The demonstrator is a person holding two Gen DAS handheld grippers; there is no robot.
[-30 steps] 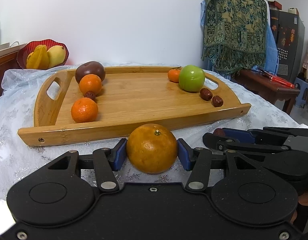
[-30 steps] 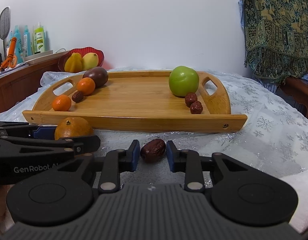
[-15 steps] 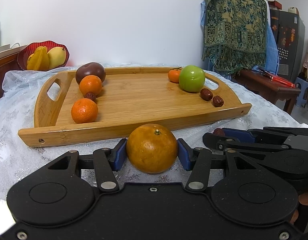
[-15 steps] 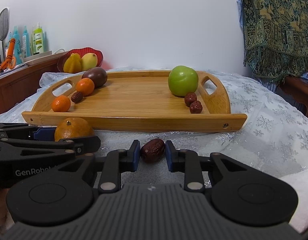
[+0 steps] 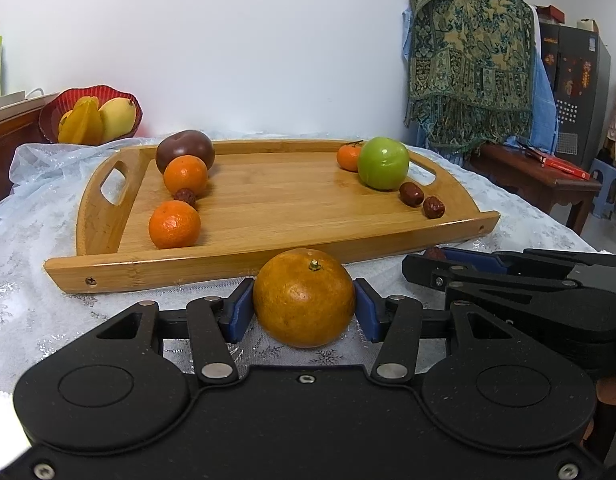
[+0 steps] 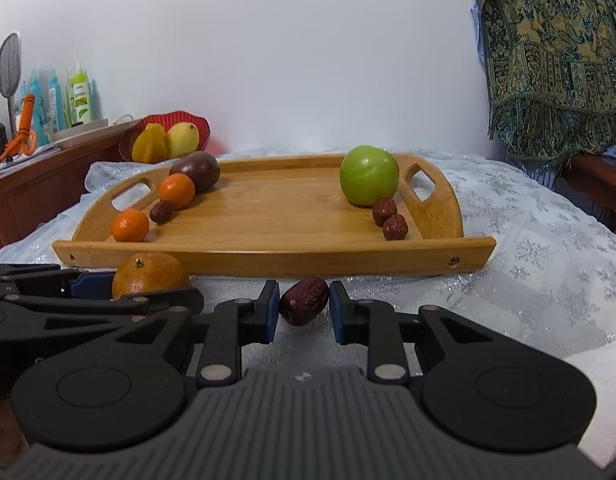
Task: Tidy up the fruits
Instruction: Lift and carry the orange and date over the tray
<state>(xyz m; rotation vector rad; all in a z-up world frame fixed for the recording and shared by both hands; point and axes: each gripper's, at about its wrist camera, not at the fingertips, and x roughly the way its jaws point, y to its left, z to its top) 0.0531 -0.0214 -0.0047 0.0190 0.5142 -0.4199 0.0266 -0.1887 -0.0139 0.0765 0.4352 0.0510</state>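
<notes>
On the tablecloth (image 6: 527, 240) just near of the wooden tray (image 5: 268, 200), both grippers lie low, pointing far: left gripper (image 5: 304, 308) clamps the orange (image 5: 304, 298); right gripper (image 6: 302, 308) pinches a red date (image 6: 304, 301).

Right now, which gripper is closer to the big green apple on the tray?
Right. The right gripper, around a date, sits nearer the green apple; the left gripper, around an orange, sits further toward the tray's other end.
</notes>
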